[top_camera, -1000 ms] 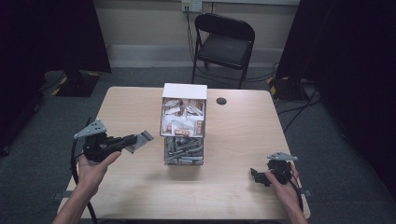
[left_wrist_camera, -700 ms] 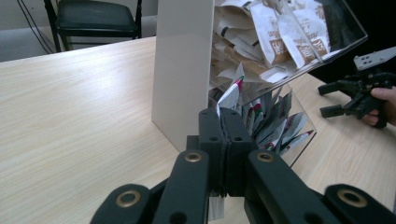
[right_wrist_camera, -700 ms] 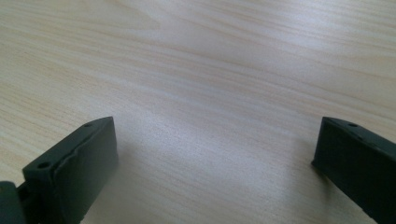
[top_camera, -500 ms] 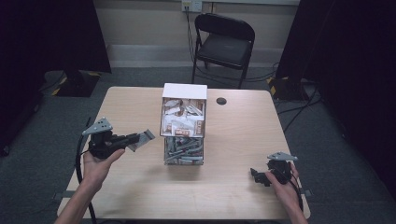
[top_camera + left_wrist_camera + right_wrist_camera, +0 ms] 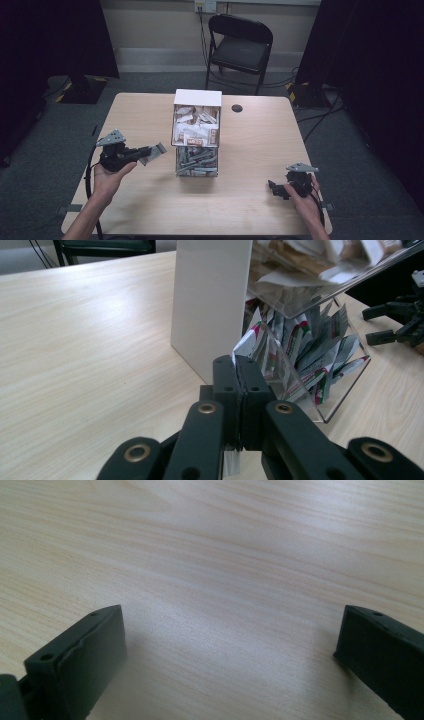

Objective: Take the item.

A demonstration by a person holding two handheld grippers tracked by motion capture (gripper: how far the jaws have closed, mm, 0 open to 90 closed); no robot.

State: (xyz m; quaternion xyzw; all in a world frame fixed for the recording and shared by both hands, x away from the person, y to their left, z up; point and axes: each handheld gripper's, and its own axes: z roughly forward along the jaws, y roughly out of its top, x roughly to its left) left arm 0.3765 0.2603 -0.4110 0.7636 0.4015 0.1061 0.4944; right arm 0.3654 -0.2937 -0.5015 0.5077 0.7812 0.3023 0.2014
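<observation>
A clear two-tier dispenser box (image 5: 196, 131) with a white top stands mid-table. Its upper bin holds white and brown sachets, its lower bin (image 5: 196, 162) grey and green ones. My left gripper (image 5: 147, 150) hovers just left of the box and is shut on a grey-white sachet (image 5: 158, 148) that pokes out toward it. In the left gripper view the jaws (image 5: 240, 362) are pressed together on the sachet's tip (image 5: 245, 345), close to the box's white side wall (image 5: 210, 305). My right gripper (image 5: 274, 189) rests open near the front right edge, with bare tabletop between its jaws (image 5: 232, 630).
The wooden table (image 5: 260, 150) has a small black round grommet (image 5: 236, 108) behind the box. A black folding chair (image 5: 239, 45) stands beyond the far edge. Dark curtains flank the room. The right gripper (image 5: 400, 322) shows past the box in the left gripper view.
My left hand has sunk a little and drifted slightly right toward the box, still holding the sachet. The right hand has stayed put.
</observation>
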